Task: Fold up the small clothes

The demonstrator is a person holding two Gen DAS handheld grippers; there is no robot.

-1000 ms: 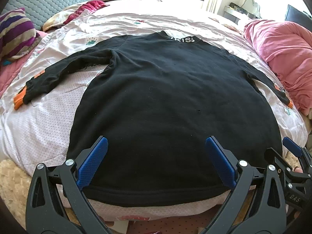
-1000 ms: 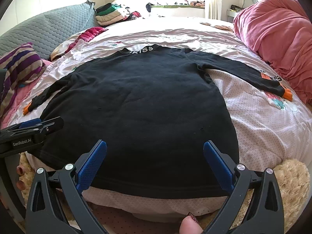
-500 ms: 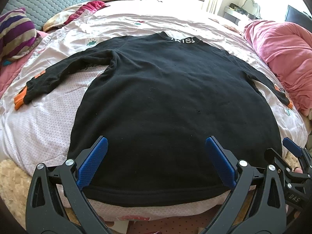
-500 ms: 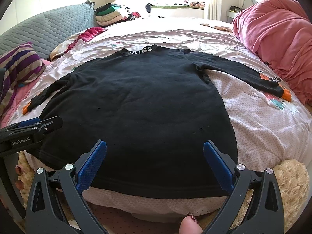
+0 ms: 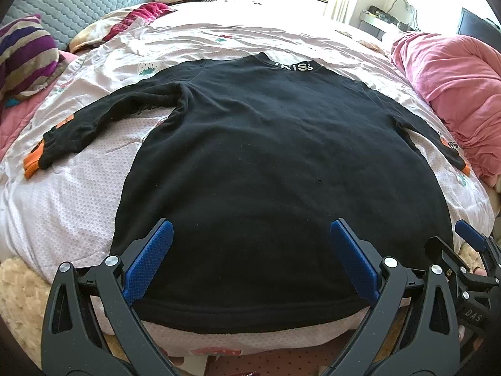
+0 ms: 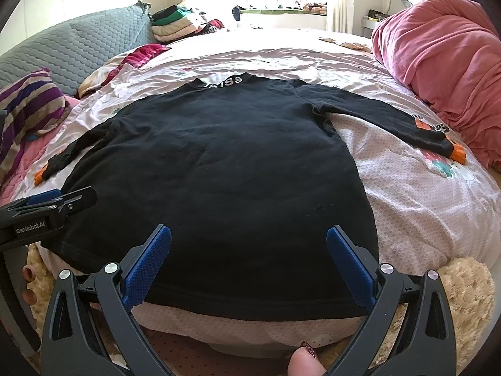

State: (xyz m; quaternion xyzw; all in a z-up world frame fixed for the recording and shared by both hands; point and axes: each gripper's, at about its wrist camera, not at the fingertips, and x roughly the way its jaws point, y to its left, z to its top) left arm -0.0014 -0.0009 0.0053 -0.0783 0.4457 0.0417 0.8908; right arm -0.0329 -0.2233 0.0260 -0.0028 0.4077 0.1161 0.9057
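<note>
Both your left gripper (image 5: pixel 249 258) and right gripper (image 6: pixel 249 258) gape wide, empty, just above the hem of the black long-sleeved sweatshirt (image 5: pixel 281 172) spread flat on the pale pink bed quilt (image 5: pixel 62 194).

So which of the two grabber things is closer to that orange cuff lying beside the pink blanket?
The right gripper. It hangs over the shirt's hem on that sleeve's side, so the orange cuff lies off to its right. The left gripper sits further left along the hem.
</note>
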